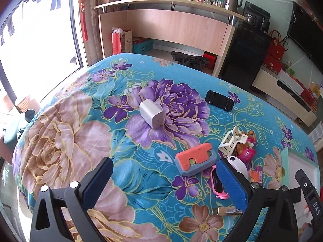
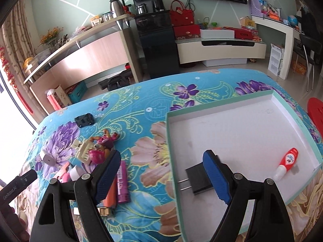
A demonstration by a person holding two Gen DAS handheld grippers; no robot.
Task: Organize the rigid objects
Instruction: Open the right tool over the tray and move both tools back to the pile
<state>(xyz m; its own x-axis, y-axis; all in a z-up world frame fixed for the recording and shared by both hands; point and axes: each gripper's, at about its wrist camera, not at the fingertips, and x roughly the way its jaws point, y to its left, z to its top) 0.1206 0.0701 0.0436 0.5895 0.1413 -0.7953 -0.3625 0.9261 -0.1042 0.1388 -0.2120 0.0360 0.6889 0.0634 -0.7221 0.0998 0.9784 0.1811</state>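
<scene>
Left wrist view, left gripper: the jaws are spread wide with nothing between them, held tilted down over the flowered bedspread, presumably so the next item can be chosen.
Left wrist view, loose items: a white charger lies alone toward the far middle of the bed; a black toy car, upside down, is further right; an orange and blue block sits nearest the jaws.
Left wrist view, cluster: a cream hair clip and a pink figure toy are heaped together on the right, still unsorted, close to the box edge.
Right wrist view, right gripper: the jaws are spread wide and empty, straddling the near left wall of the box.
Right wrist view, box: a shallow, white-lined box with teal walls is laid open on the right, judged to serve as the collection place.
Right wrist view, sorted items: a black plug adapter and a red-capped white tube lie apart inside.
Right wrist view, remaining: a purple tube and an orange one lie just left of the box, outside it.
</scene>
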